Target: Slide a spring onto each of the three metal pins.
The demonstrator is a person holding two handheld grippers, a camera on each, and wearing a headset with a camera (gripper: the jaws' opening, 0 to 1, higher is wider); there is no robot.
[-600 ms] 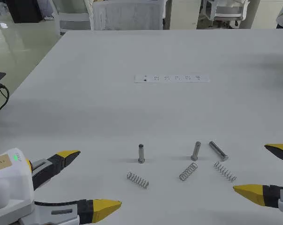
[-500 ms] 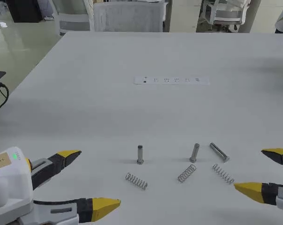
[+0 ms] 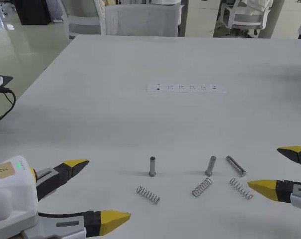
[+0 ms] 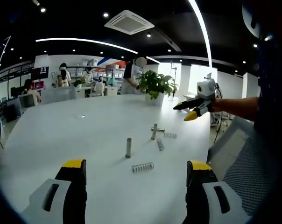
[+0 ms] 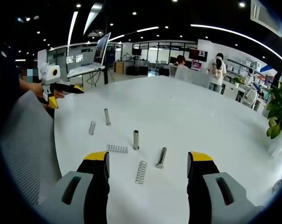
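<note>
Three pins: left pin (image 3: 152,166) and middle pin (image 3: 211,166) both stand upright on the white bench (image 3: 115,109). The right pin (image 3: 235,166) is lying on its side just beside the middle one.
Three springs: all lying flat and loose on the bench, on the near side of the pins. Left spring (image 3: 148,194) sits just in front of the left pin, middle spring (image 3: 202,187) in front of the middle pin, and right spring (image 3: 240,188) in front of the lying pin.
Left claw (image 3: 98,191): yellow tips spread wide, hovering at the near left of the bench, well apart from the left spring.
Right claw (image 3: 276,168): also spread wide, at the right edge. Its nearer tip is just beside the right spring, not touching as far as I can tell.
Background: power strip (image 3: 185,88) set into the bench farther back, office chairs (image 3: 140,19) beyond the far edge.
</note>
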